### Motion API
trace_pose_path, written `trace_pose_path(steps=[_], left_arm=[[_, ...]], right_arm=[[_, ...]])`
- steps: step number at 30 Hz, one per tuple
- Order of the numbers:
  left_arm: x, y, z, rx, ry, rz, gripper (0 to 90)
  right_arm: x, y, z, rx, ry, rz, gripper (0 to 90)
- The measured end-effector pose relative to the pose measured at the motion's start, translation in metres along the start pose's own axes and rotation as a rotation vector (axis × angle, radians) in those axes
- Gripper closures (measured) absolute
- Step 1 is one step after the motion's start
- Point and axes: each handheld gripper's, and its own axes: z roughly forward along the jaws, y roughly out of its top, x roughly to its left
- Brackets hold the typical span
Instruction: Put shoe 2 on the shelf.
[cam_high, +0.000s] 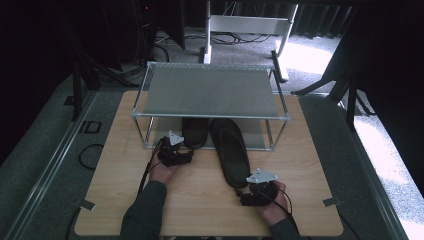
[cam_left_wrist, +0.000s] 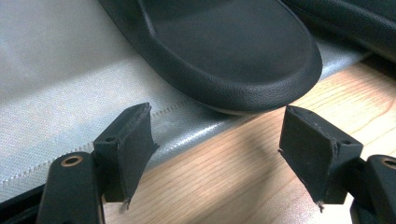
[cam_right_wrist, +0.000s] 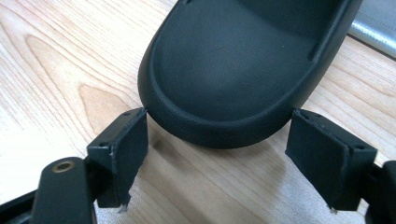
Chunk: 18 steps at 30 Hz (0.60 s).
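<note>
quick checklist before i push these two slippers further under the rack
1. Left gripper open, nothing clamped: ok.
2. Right gripper open around the heel of the right slipper, pads not pressing: ok.
3. Left slipper heel already on the rack's grey mat: ok.
4. Right slipper mostly out on the wooden table: not ok.
5. Slippers lined up side by side: not ok, right one sticks out further.
6. Room behind the toes under the rack: cannot tell.
</note>
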Motion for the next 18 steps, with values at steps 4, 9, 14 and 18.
trace_pose_path(steps=[4,9,14,18], left_arm=[[0.000,0.000,0.000,0.000,0.000,0.000,26.5],[0.000,0.000,0.000,0.000,0.000,0.000,26.5],[0.000,0.000,0.000,0.000,0.000,0.000,26.5],[0.000,0.000,0.000,0.000,-0.001,-0.001,26.5]], right_arm=[[0.001,0.001,0.001,-0.003,-0.008,-0.001,21.1],[0.002,0.005,0.006,-0.009,-0.020,0.003,21.2],[0.005,0.012,0.012,-0.021,-0.022,0.010,22.3],[0.009,0.016,0.015,-0.026,-0.030,-0.010,22.8]])
